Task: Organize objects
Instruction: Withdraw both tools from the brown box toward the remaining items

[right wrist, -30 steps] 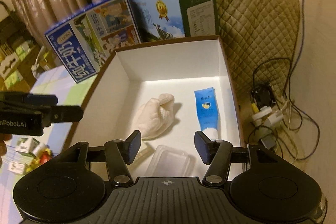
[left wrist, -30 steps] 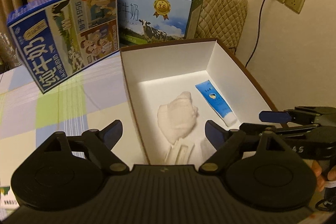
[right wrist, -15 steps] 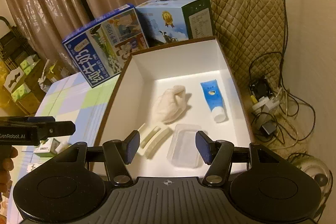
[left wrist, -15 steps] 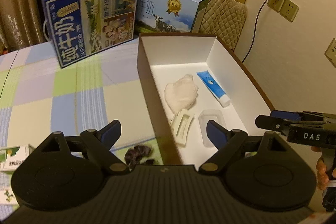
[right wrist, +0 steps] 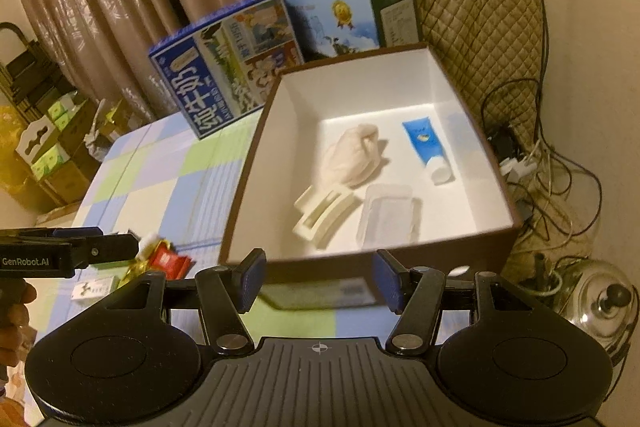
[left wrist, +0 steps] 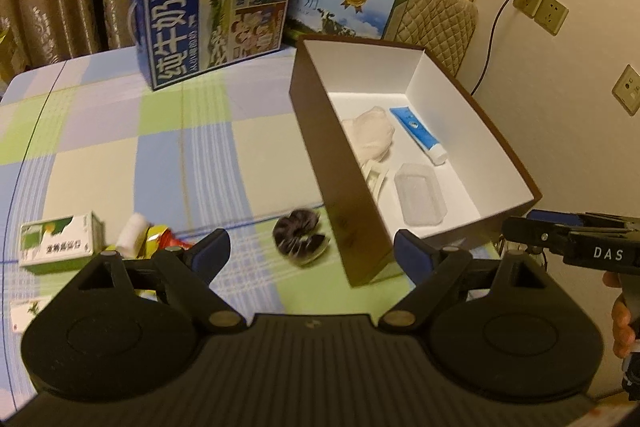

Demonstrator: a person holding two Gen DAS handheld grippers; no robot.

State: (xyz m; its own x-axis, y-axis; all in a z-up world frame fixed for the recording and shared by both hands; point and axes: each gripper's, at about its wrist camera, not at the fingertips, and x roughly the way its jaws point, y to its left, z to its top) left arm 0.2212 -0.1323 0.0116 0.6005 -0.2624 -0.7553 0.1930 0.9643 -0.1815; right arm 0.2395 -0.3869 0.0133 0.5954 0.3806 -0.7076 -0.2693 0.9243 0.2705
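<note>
Now both jaws wide open, empty: left gripper [left wrist: 312,253] above dark scrunchie [left wrist: 299,231] on bench [left wrist: 120,147]; right gripper [right wrist: 318,277] before brown box [right wrist: 496,167].

Dim, warm yellow indoor light – strong orange cast in both views. Brightest patch is the white floor of the brown-walled open cardboard box [right wrist: 456,211]; soft shadows beside its contents. Heavy fisheye bending, dark vignette at corners. Motion blur on the dark round scrunchie [left wrist: 299,231] and the box's near wall – background grainy.
</note>
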